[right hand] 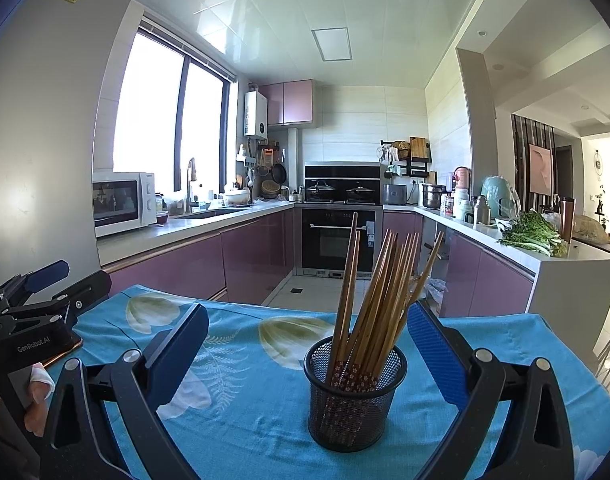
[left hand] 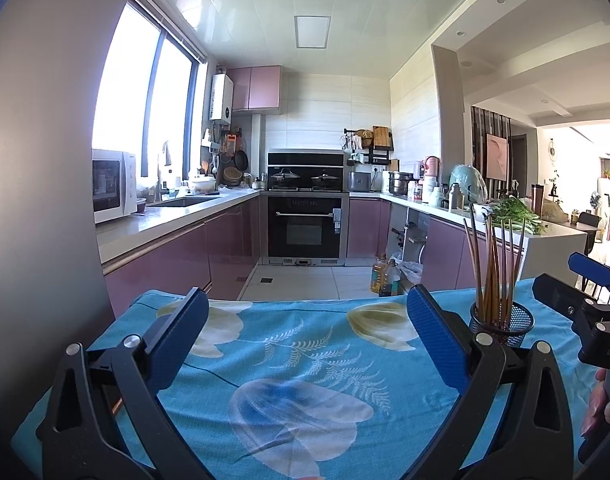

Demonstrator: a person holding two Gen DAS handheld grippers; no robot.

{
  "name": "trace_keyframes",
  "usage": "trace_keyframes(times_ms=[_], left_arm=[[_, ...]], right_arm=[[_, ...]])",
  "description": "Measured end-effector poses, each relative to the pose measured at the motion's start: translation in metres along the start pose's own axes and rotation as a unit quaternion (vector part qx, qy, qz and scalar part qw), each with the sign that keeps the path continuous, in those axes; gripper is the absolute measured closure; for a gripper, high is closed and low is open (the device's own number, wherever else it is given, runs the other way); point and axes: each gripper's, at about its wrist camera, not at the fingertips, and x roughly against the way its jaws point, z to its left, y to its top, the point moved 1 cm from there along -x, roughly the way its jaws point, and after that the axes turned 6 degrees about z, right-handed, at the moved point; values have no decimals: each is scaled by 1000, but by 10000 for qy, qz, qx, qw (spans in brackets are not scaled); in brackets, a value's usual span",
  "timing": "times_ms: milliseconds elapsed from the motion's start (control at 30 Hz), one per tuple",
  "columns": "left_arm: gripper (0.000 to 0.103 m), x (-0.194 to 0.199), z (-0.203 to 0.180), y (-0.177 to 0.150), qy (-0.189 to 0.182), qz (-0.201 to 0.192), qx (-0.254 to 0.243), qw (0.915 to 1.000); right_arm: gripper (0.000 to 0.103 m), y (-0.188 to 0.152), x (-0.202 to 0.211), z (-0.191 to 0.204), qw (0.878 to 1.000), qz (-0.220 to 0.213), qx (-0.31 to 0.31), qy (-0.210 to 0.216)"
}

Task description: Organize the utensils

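A black mesh cup (right hand: 355,396) stands upright on the blue flowered tablecloth (right hand: 245,420), holding several wooden chopsticks (right hand: 379,300) that fan upward. My right gripper (right hand: 307,340) is open and empty, its blue pads to either side of the cup and a little nearer the camera. My left gripper (left hand: 305,328) is open and empty over bare cloth (left hand: 305,360). The cup (left hand: 501,322) with chopsticks (left hand: 493,272) shows just right of the left gripper's right finger (left hand: 437,340). The right gripper's body (left hand: 577,300) shows at the far right.
The table's far edge (left hand: 305,300) drops to the kitchen floor, where oil bottles (left hand: 385,278) stand. Purple cabinets and counters run along both sides, with an oven (left hand: 307,224) at the back. Green vegetables (right hand: 533,236) lie on the right counter. A grey wall (left hand: 37,200) is close on the left.
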Motion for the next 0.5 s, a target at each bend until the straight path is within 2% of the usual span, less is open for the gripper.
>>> trace_keyframes(times_ms=[500], left_arm=[[6,0,0,0,5,3,9,10000]], right_arm=[[7,0,-1,0,10000,0,-1,16]])
